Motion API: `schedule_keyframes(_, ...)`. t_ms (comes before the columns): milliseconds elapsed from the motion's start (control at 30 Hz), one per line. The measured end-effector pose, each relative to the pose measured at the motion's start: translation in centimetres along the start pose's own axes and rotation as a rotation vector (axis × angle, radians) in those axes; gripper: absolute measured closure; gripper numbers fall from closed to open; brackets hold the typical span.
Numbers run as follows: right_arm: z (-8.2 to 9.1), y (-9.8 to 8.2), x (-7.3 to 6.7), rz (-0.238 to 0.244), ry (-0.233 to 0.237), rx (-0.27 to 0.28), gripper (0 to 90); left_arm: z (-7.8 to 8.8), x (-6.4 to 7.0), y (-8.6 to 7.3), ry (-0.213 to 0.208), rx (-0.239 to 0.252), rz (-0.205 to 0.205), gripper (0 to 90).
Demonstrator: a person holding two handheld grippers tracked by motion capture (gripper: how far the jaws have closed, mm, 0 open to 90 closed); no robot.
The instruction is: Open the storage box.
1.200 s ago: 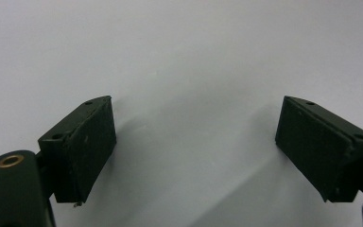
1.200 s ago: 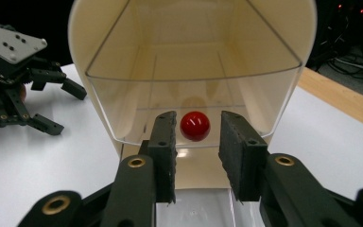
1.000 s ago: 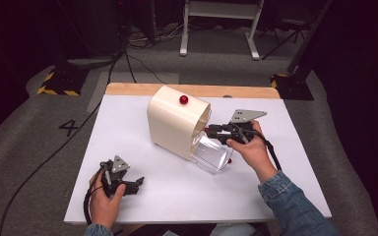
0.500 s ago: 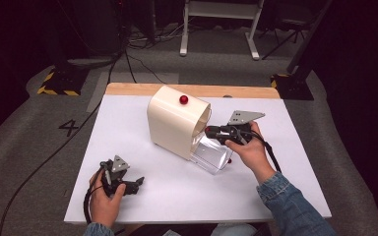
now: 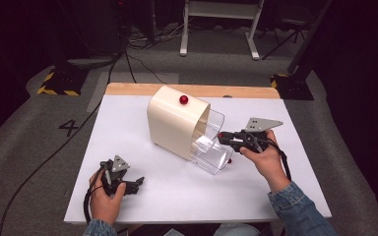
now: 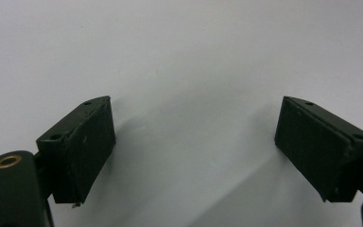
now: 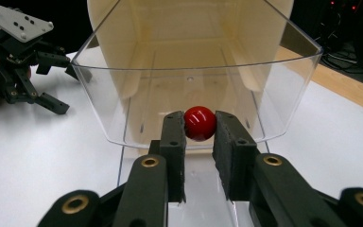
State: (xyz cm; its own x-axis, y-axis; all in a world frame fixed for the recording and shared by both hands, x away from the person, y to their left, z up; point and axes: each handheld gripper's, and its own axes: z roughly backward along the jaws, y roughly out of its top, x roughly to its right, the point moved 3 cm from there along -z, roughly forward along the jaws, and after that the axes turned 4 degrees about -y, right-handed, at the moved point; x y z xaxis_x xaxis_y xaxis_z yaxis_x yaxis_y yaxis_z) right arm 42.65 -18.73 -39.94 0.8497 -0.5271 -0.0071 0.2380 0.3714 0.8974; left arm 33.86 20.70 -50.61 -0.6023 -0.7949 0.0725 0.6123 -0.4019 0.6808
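both jaws pinch red knob (image 7: 200,123).

1. Looks like a lab or recording studio: black-curtained surround, grey carpet (image 5: 24,147).
2. Hazard-striped stand base (image 5: 59,83), floor cables (image 5: 54,152), painted "4" (image 5: 69,128).
3. White-topped table (image 5: 128,118) at the centre.

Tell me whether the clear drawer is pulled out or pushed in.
Partly pulled out: the clear drawer juts from the cream housing, with the right gripper shut on its red knob.
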Motion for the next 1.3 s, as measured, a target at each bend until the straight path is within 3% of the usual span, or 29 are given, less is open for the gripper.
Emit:
schedule_keyframes(167, 1.1, -0.9, 0.1, -0.016, 0.002, 0.013, 74.6, 0.0, 0.0, 0.0, -0.001, 0.000, -0.001, 13.0)
schedule_keyframes(667, 2.1, -1.9, 0.3, -0.016, -0.009, 0.008, 74.4, 0.0, 0.0, 0.0, 0.001, 0.000, -0.003, 13.0)
schedule_keyframes(1100, 1.8, -3.4, 0.7, -0.023, -0.009, -0.036, 74.0, 0.0, 0.0, -0.1, 0.007, 0.004, -0.010, 13.1)
schedule_keyframes(1300, 1.7, -3.7, 0.9, -0.041, -0.012, -0.038, 66.3, 0.0, 0.0, -0.1, 0.007, 0.005, -0.009, 13.1)
